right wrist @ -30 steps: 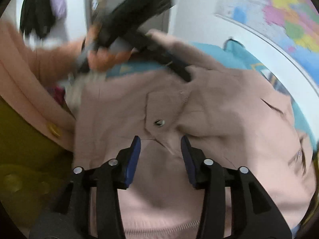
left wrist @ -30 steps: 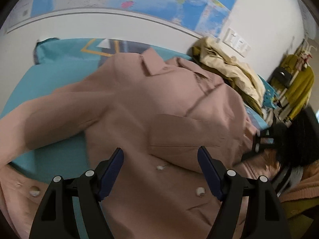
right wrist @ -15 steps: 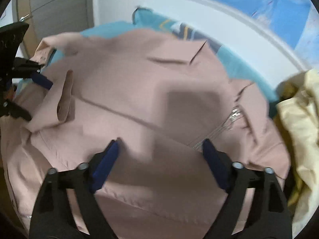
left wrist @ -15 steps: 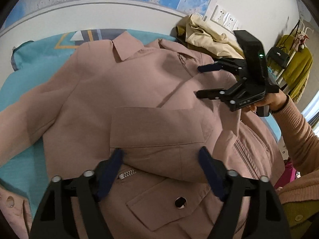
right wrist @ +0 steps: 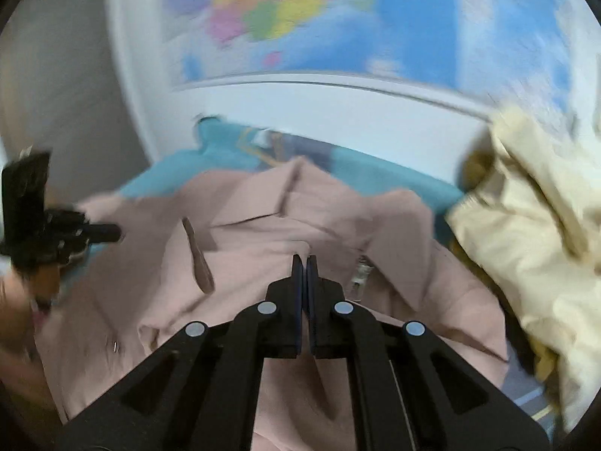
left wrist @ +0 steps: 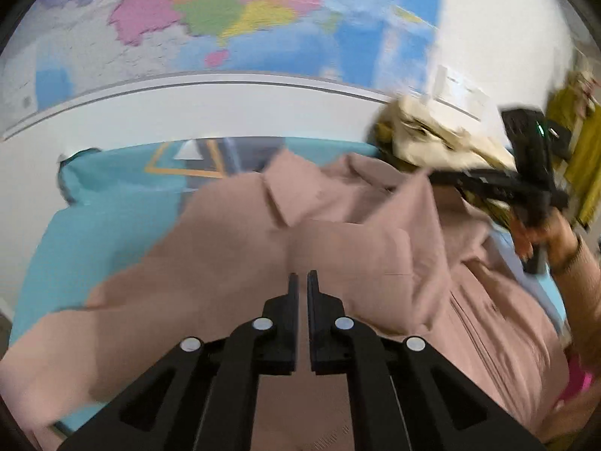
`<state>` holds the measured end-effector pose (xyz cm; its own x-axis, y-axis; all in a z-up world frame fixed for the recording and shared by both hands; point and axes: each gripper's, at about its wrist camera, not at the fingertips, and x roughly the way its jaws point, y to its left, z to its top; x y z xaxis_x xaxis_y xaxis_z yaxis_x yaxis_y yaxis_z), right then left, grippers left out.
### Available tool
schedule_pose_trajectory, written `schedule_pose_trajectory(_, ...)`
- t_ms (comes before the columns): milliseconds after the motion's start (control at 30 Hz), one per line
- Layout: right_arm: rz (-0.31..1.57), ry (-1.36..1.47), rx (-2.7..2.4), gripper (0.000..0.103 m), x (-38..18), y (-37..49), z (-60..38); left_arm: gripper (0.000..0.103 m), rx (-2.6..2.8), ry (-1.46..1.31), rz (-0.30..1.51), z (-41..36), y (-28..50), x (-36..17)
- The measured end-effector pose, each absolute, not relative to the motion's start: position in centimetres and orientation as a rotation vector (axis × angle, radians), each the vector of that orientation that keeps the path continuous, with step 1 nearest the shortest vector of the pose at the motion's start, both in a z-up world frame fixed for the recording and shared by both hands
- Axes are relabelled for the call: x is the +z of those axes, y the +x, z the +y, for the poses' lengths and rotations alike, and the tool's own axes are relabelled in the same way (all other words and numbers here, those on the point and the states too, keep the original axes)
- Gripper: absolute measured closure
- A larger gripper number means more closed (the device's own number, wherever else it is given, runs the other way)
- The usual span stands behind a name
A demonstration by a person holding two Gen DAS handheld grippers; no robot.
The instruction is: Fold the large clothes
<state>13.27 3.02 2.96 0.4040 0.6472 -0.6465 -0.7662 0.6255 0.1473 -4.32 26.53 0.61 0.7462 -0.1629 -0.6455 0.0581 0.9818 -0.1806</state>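
Observation:
A large dusty-pink jacket (left wrist: 338, 244) lies collar-up on a teal bed cover (left wrist: 105, 218). My left gripper (left wrist: 298, 276) has its jaws pinched together on the jacket's fabric, which bunches up at its tips. In the left wrist view my right gripper (left wrist: 435, 178) holds a lifted edge of the jacket at the right, a hand (left wrist: 556, 233) behind it. In the right wrist view my right gripper (right wrist: 305, 257) is shut on the jacket (right wrist: 255, 236) near its zip. The left gripper (right wrist: 112, 231) grips the far left side.
A heap of cream and olive clothes (right wrist: 526, 218) lies to the right of the jacket against the wall. A coloured map (left wrist: 225, 18) hangs on the white wall behind the bed. Yellow-green clothes (left wrist: 586, 150) hang at the far right.
Both grippers were open over the jacket; now both are shut on its fabric. The right gripper has swung over to the jacket's right side, and the gripped edges are lifted.

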Motion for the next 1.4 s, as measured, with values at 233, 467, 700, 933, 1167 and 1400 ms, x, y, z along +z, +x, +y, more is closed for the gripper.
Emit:
schedule_pose_trajectory(233,0.766,-0.118,0.835,0.071,2.4,11.8,1.8,0.069,-0.166,-0.13,0.787,25.4,-3.1,-0.5)
schedule_pose_trajectory(467,0.916,-0.069,1.095,0.048,1.0,8.1,5.6,0.064,-0.202,-0.173,0.844,24.3,-2.1,-2.3)
schedule_pose_trajectory(700,1.039,0.009,1.129,0.091,-2.3,8.9,9.5,0.057,-0.19,-0.198,0.83,24.9,-3.2,-1.9)
schedule_pose_trajectory(933,0.804,-0.18,1.243,0.1,1.0,2.3,13.1,0.057,-0.127,-0.31,0.8,29.5,-5.1,-1.0)
schedule_pose_trajectory(1167,0.83,-0.113,1.138,0.06,0.4,1.6,12.6,0.055,-0.064,-0.35,0.758,32.6,-8.2,0.0)
schedule_pose_trajectory(1400,1.009,0.123,0.977,0.047,-3.3,8.0,9.9,0.048,-0.122,-0.295,0.748,30.4,-8.0,-0.2)
